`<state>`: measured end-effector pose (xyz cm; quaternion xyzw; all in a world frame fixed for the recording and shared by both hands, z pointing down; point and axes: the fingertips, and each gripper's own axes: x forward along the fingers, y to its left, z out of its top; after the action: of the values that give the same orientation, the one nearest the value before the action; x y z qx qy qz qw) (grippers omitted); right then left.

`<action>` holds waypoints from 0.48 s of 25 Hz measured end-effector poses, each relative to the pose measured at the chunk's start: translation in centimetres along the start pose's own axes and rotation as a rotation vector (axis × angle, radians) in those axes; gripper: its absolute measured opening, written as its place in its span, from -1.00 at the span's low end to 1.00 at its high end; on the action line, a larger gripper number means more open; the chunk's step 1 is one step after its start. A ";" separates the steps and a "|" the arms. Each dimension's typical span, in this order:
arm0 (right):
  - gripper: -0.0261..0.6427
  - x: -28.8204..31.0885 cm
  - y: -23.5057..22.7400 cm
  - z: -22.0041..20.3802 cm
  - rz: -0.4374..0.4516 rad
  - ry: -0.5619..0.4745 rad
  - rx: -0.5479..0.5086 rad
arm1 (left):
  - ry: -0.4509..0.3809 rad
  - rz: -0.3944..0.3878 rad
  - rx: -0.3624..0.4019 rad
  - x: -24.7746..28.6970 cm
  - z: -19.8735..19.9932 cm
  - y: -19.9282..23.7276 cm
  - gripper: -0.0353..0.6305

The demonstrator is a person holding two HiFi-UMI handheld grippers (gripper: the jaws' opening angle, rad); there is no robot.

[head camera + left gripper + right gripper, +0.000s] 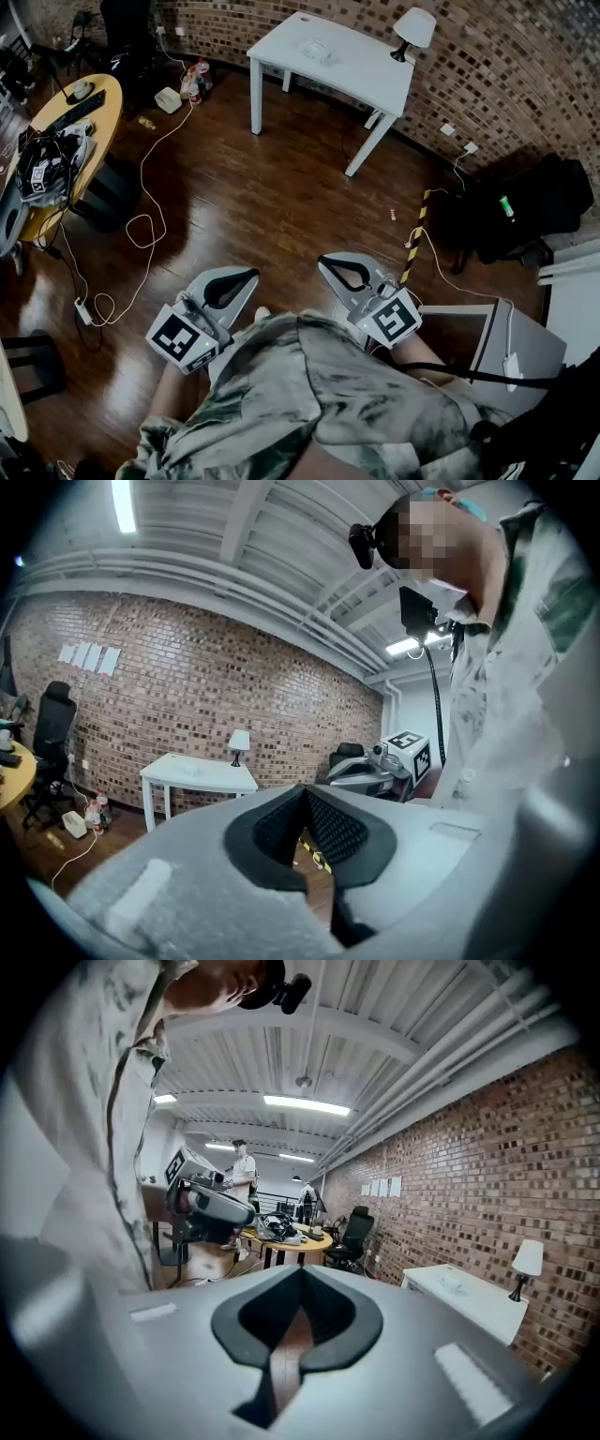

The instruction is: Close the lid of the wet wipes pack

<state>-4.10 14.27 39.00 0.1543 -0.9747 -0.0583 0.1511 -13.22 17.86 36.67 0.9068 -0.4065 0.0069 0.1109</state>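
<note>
The wet wipes pack (pixel 316 50) lies flat on a white table (pixel 352 70) against the far brick wall, several steps away from me. Its lid is too small to make out. The pack also shows faintly in the left gripper view (pixel 189 769) and in the right gripper view (pixel 455 1282). My left gripper (pixel 251 274) is held at waist height over the wooden floor, its jaws shut with nothing between them. My right gripper (pixel 324 261) is beside it, also shut and empty. Both point toward the table.
A white lamp (pixel 413 28) stands on the table's right end. A round wooden table (pixel 89 117) with cables and gear is at the left. Cords trail across the floor (pixel 141 225). Black bags (pixel 525 211) and a grey box (pixel 520 347) sit at the right.
</note>
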 end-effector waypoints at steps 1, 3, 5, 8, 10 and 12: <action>-0.90 -0.8 0.3 -0.1 -0.004 -0.001 -0.003 | 0.006 -0.009 0.002 0.3 -0.1 -0.6 -0.89; -0.90 -3.0 0.6 -0.7 -0.022 0.007 -0.006 | 0.020 -0.028 0.006 1.3 -0.4 -2.0 -0.89; -0.90 -5.5 0.6 -1.5 -0.047 0.018 0.001 | 0.034 -0.044 0.013 2.7 -0.6 -3.7 -0.89; -0.90 -9.4 0.6 -2.8 -0.065 0.018 0.024 | 0.029 -0.068 0.020 5.1 -0.6 -7.2 -0.89; -0.90 -11.8 0.7 -3.7 -0.075 0.018 0.033 | 0.027 -0.082 0.026 6.1 -0.7 -9.7 -0.89; -0.90 -13.8 0.9 -4.3 -0.084 0.014 0.041 | 0.037 -0.081 0.026 6.7 -1.3 -11.9 -0.89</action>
<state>9.55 19.24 39.42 0.1987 -0.9672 -0.0435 0.1520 0.21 20.86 36.34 0.9236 -0.3674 0.0247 0.1068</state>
